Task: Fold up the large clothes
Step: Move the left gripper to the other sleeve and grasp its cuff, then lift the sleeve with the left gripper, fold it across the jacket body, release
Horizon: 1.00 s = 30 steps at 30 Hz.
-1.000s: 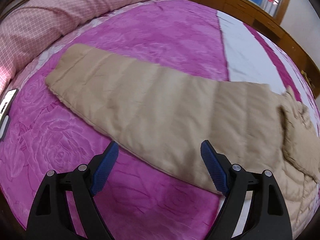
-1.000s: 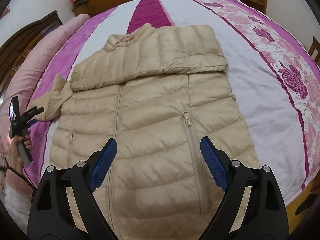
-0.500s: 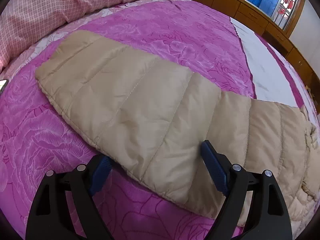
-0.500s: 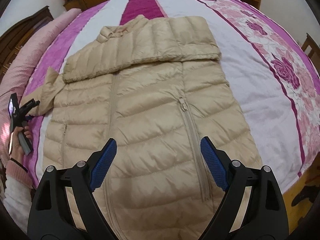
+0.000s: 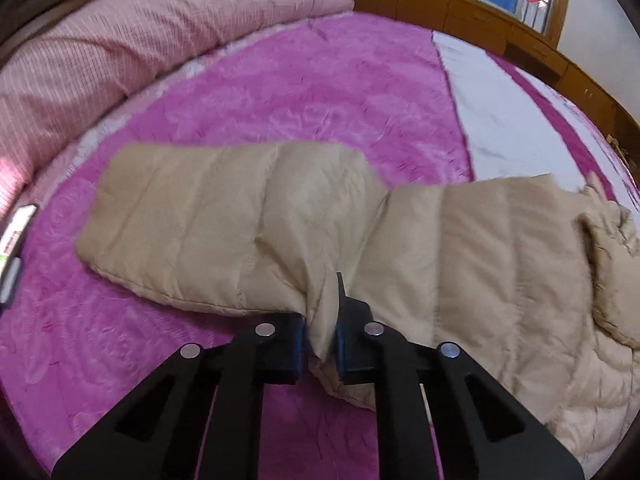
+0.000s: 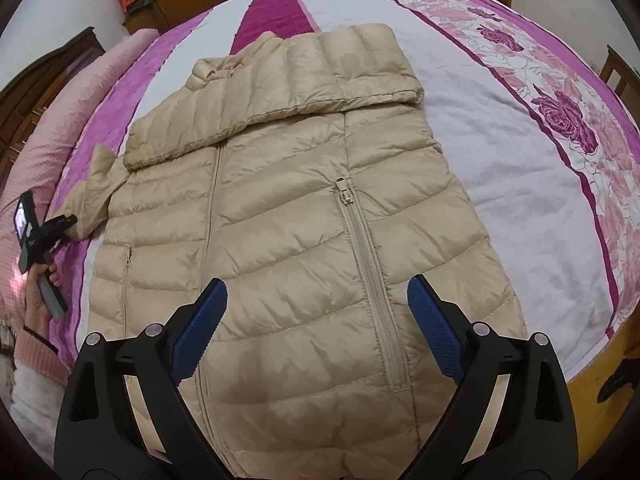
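Bedroom, wooden cabinets (image 5: 460, 8) along the far wall under a window. Bed (image 5: 320, 92) covered in a magenta rose-pattern spread with a white stripe; pink checked quilt (image 5: 120, 48) bunched at the head end.

Beige puffer jacket (image 6: 280, 248) lies flat on the bed, front up, centre zip closed. One sleeve (image 6: 320, 64) is folded across the chest, just below the collar. The other sleeve (image 5: 240, 232) stretches out sideways over the magenta part.

My left hand-held gripper (image 5: 320, 336): jaws have just snapped closed and now pinch a fold of that outstretched sleeve about midway along its near edge; fabric is bunched up between the pads. Some motion blur in this view.

My right hand-held gripper (image 6: 316, 328): jaws spread wide, opened a little further just now, nothing between them. It hovers over the jacket's lower front, the pocket zip (image 6: 368, 264) between the fingers; contact with the fabric I can't tell.

Phone (image 5: 16, 240) on the spread near the left edge.
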Tool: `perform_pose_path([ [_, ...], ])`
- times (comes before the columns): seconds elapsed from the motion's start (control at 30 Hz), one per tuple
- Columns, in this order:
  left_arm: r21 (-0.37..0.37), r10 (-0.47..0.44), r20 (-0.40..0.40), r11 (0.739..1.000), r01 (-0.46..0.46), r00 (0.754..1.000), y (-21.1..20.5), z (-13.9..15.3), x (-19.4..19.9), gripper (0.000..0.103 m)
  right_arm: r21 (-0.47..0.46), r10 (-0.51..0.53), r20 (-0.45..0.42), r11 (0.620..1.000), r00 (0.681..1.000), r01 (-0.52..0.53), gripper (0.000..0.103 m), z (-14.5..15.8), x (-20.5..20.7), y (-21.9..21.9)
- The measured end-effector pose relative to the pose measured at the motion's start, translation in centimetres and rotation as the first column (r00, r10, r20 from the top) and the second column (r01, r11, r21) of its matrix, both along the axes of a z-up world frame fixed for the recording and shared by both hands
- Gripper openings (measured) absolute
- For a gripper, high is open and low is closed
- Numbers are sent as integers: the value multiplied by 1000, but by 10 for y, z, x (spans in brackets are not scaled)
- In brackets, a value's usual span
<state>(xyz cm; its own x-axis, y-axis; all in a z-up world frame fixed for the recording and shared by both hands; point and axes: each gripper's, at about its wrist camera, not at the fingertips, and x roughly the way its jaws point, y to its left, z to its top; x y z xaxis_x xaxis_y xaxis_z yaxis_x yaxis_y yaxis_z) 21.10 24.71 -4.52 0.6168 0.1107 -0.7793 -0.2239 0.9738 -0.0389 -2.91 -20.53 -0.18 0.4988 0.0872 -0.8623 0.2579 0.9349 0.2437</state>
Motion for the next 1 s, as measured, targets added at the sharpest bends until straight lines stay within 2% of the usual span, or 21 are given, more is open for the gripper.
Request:
perform_pose_path([
  [0.1, 35, -14, 51, 999, 12, 999, -7, 21, -20, 10, 19, -14, 2, 1000, 1000, 14, 91, -2, -4, -6],
  [0.33, -1, -86, 171, 996, 87, 981, -26, 76, -60, 9, 25, -37, 35, 999, 999, 36, 92, 5, -10, -15],
  [0.47, 2, -149, 250, 988, 154, 957, -52, 111, -79, 9, 0, -25, 38, 1000, 999, 25, 95, 9, -7, -15],
  [0.57, 12, -211, 278, 976, 216, 937, -74, 129, -86, 9, -23, -14, 55, 1000, 998, 15, 95, 16, -5, -16],
  [0.67, 29, -261, 304, 964, 265, 916, -96, 142, -91, 9, -17, -14, 77, 1000, 997, 15, 95, 23, -4, -20],
  [0.8, 44, -322, 332, 944, 326, 887, -132, 157, -96, 9, -51, -8, 99, 999, 995, 13, 95, 30, -6, -23],
  [1.0, 51, -391, 335, 916, 397, 857, -181, 162, -97, 9, -61, -26, 105, 998, 994, 32, 95, 33, -6, -35],
])
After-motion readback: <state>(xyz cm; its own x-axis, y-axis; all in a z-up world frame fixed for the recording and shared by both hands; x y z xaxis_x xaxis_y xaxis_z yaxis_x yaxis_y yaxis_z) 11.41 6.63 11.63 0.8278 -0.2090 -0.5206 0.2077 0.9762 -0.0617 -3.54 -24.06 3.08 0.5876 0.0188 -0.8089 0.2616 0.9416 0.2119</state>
